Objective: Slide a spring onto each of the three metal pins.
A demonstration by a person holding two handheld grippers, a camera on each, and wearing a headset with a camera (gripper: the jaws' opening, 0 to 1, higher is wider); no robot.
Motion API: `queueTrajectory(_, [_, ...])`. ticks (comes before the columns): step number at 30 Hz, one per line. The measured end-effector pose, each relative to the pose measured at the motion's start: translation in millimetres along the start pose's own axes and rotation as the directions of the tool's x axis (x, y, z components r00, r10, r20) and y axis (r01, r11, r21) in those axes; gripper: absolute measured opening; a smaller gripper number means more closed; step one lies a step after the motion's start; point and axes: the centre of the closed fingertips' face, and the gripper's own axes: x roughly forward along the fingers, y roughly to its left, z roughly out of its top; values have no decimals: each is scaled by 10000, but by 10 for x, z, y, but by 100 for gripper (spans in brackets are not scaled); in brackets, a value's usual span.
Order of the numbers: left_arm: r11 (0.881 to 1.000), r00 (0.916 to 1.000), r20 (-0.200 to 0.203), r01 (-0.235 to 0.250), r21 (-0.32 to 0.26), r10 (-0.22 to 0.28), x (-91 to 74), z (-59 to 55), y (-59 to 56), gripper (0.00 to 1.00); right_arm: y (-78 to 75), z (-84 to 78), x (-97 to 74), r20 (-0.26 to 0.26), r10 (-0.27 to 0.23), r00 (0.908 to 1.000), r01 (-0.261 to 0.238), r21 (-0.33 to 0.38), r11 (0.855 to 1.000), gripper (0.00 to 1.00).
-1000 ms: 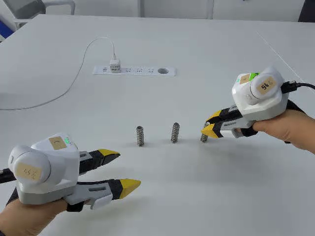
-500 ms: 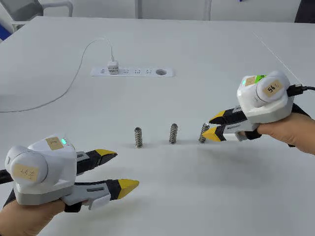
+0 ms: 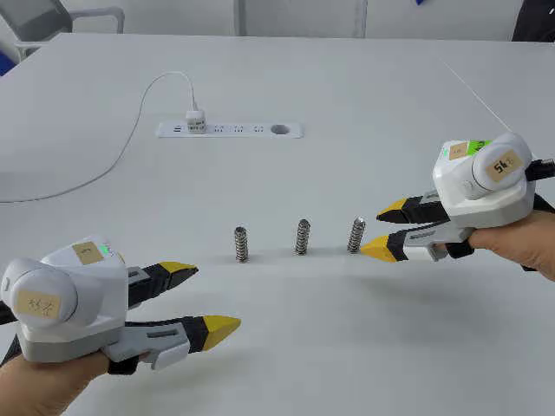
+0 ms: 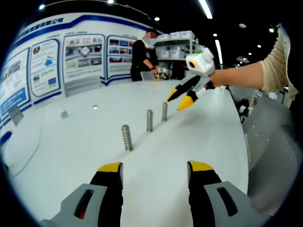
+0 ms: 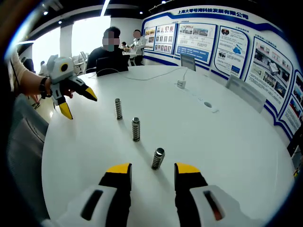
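Now, table (image 3: pixel 347 78): white, broad.
Left gripper (image 3: pixel 217 295): held level near the person, jaws spread wide, nothing gripped.
Right gripper (image 3: pixel 371 233): held level, jaws parted, empty, tips just beside the rightmost spring (image 3: pixel 356 235).
Springs (image 3: pixel 302 237): three, stood in a row on the table, between the grippers.

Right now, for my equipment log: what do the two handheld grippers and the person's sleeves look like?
Both the left gripper and right gripper have rounded white-grey bodies, black jaws with yellow tips and tan handwritten stickers. A black cable leaves the right one. The sleeve is beige.
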Motion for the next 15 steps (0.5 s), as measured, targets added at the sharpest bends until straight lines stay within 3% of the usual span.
queueTrajectory(15, [9999,10000,46,-85,-103,86,-7,7,33,58,110,-91,-203,425,-114,9990,110,84,9999,46])
